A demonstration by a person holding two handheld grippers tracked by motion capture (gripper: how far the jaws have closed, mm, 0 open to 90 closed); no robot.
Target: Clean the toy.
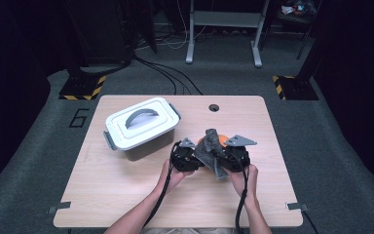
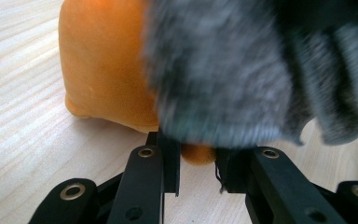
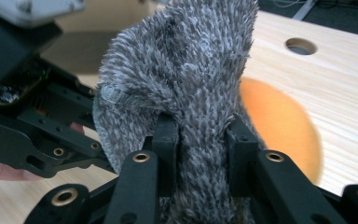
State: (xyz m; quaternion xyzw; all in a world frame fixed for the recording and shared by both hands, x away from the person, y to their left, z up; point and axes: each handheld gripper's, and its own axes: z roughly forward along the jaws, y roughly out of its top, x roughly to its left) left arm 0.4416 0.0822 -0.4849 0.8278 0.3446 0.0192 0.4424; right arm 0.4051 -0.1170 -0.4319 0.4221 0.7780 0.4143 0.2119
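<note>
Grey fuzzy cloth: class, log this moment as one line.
right gripper: shut on grey fuzzy cloth | left gripper: at cloth edge | orange object: on table

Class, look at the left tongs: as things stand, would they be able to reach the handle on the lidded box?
Probably yes. The box sits on the table's left side, apart from the left tongs, with bare wood between them and its handle uncovered. The tongs would first have to leave the grey cloth.

Lab / test room: grey carpet w/ hazard-striped stand bases (image 1: 83, 89), loose cables (image 1: 168, 73) on floor, lone wooden table (image 1: 126, 195), dark surrounds.
</note>
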